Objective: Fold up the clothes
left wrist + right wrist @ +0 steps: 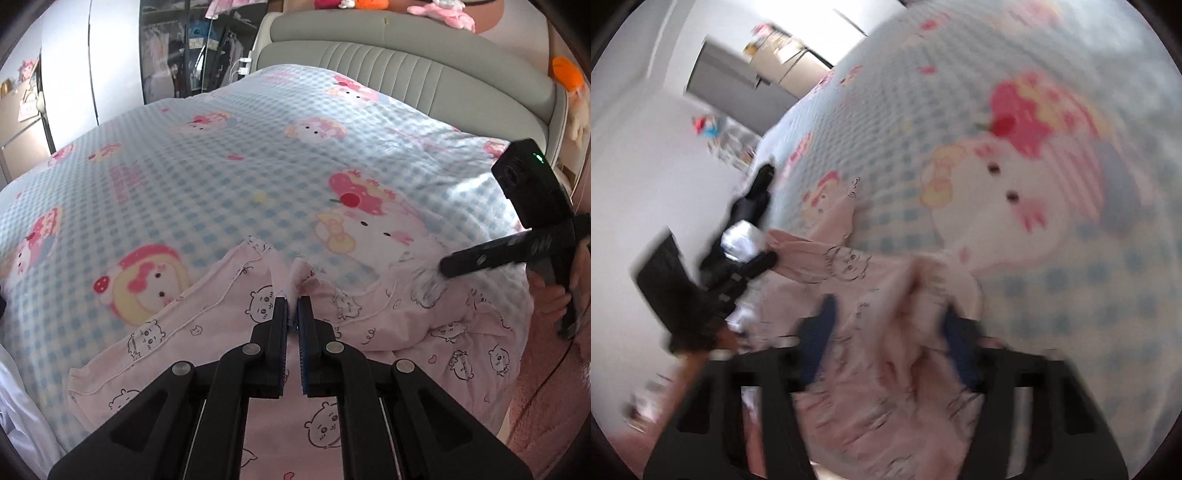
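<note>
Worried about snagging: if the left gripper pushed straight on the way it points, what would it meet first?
The left gripper already pinches the pink garment; just beyond it lies the checked bedcover, probably next.

Right wrist view motion-blurred; right gripper (886,332) grip on pink garment (871,369) unclear.

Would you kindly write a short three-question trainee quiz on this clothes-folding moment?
1. True or false: the left gripper is shut on the pink garment.
2. What does the garment lie on: A) a wooden table, B) a checked blue bedcover, C) a bare floor?
3. What lies between the right gripper's blue pads?

Key: 1 true; 2 B; 3 bunched pink cloth, grip unclear through blur.
</note>
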